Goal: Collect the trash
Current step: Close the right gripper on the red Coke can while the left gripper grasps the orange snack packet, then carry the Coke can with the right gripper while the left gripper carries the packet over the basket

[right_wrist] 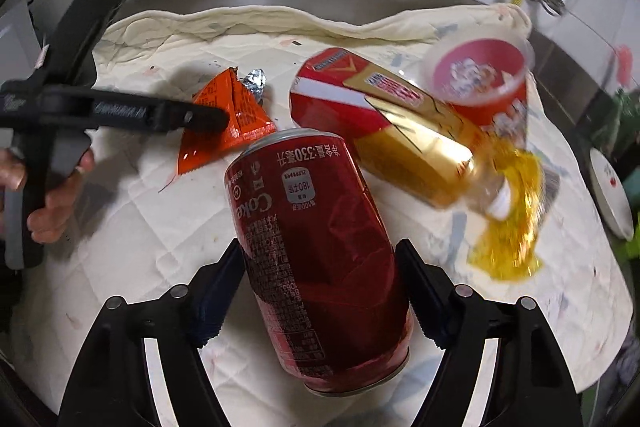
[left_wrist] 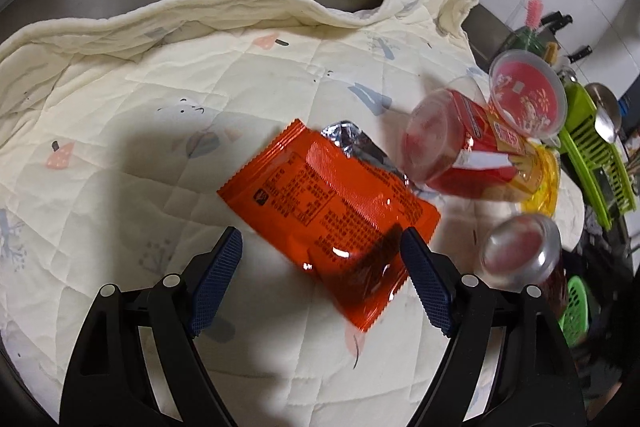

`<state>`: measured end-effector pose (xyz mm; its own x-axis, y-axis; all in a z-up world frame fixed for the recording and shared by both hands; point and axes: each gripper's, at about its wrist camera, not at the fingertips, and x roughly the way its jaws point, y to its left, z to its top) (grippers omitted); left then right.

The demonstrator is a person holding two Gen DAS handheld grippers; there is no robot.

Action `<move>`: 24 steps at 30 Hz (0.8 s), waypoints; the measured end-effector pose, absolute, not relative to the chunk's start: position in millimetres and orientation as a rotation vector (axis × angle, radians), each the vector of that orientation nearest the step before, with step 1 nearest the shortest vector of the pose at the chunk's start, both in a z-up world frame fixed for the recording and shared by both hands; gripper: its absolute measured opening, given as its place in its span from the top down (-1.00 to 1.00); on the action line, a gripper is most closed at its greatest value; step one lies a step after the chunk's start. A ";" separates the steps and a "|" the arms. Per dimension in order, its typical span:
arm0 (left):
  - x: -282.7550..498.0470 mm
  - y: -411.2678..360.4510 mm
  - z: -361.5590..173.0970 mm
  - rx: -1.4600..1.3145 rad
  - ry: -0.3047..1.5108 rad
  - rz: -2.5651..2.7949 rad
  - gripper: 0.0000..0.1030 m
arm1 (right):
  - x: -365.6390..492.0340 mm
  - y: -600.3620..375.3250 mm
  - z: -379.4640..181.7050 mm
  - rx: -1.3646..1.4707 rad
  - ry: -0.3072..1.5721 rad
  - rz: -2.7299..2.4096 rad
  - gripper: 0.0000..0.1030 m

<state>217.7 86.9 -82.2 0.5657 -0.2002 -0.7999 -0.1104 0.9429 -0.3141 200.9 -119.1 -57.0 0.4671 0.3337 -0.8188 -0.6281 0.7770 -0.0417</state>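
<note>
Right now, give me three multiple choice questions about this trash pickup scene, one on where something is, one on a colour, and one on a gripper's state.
1. Where is the red cola can?
A. Between the right gripper's fingers
B. Inside the clear cup
C. On the green rack

2. What colour is the snack wrapper in front of the left gripper?
A. Blue
B. Orange
C. White

3. How do the left gripper's jaws stand?
A. Shut on the wrapper
B. Shut on the can
C. Open around one end of the wrapper

Answers: 1 A, the can fills the gap between the right fingers. 2 B, its printed face is orange with a silver torn end. 3 C, both blue pads stand wide apart with quilt showing beside the wrapper.
</note>
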 end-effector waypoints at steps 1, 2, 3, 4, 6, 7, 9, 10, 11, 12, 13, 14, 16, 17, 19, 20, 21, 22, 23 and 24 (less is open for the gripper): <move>219.8 87.2 -82.5 -0.356 0.974 -0.054 -0.43 | 197.9 -121.7 -56.3 -0.353 0.905 0.599 -0.42; 222.0 87.0 -83.8 -0.365 0.979 -0.060 -0.36 | 194.8 -124.1 -55.5 -0.345 0.904 0.593 -0.42; 223.9 87.3 -84.7 -0.372 0.983 -0.063 -0.27 | 191.6 -126.3 -54.7 -0.335 0.905 0.590 -0.41; 224.8 87.7 -85.9 -0.384 0.983 -0.063 -0.21 | 189.3 -127.7 -54.1 -0.329 0.904 0.587 -0.41; 225.5 87.6 -85.7 -0.391 0.972 -0.069 -0.05 | 182.5 -131.6 -52.7 -0.318 0.901 0.574 -0.41; 225.5 87.4 -85.7 -0.397 0.969 -0.080 0.21 | 179.8 -133.6 -52.5 -0.312 0.902 0.570 -0.41; 225.2 87.3 -87.0 -0.422 0.977 -0.112 0.51 | 173.9 -138.3 -52.2 -0.292 0.901 0.557 -0.41; 224.1 88.0 -86.8 -0.429 0.971 -0.115 0.55 | 172.0 -140.8 -52.1 -0.279 0.903 0.552 -0.41; 222.2 87.9 -86.2 -0.427 0.966 -0.114 0.58 | 170.7 -142.7 -51.9 -0.267 0.903 0.546 -0.41; 219.3 87.3 -84.7 -0.428 0.958 -0.120 0.62 | 168.0 -145.4 -52.0 -0.252 0.903 0.538 -0.41; 217.1 86.9 -83.5 -0.431 0.952 -0.130 0.64 | 166.4 -147.2 -51.6 -0.238 0.904 0.535 -0.40; 214.2 85.9 -81.6 -0.427 0.946 -0.134 0.65 | 162.6 -149.7 -51.0 -0.221 0.901 0.530 -0.40; 208.8 84.8 -77.7 -0.421 0.937 -0.146 0.69 | 159.7 -152.6 -50.1 -0.198 0.899 0.526 -0.40; 206.1 84.2 -75.3 -0.420 0.932 -0.152 0.70 | 155.7 -154.9 -49.3 -0.185 0.895 0.519 -0.40; 198.0 81.4 -67.2 -0.413 0.913 -0.170 0.71 | 151.2 -157.2 -48.0 -0.170 0.888 0.511 -0.40; 193.5 80.5 -63.7 -0.412 0.906 -0.180 0.71 | 147.1 -159.9 -46.8 -0.159 0.883 0.506 -0.40; 189.5 78.6 -59.8 -0.408 0.899 -0.190 0.71 | 144.3 -161.3 -45.8 -0.154 0.880 0.501 -0.40; 185.5 76.7 -56.0 -0.400 0.891 -0.201 0.72 | 141.7 -163.4 -45.1 -0.150 0.877 0.494 -0.40; 182.3 75.9 -53.4 -0.394 0.885 -0.208 0.72 | 138.3 -166.4 -43.9 -0.145 0.871 0.485 -0.40; 178.3 73.7 -50.0 -0.388 0.879 -0.218 0.72 | 135.4 -169.4 -42.7 -0.138 0.868 0.479 -0.39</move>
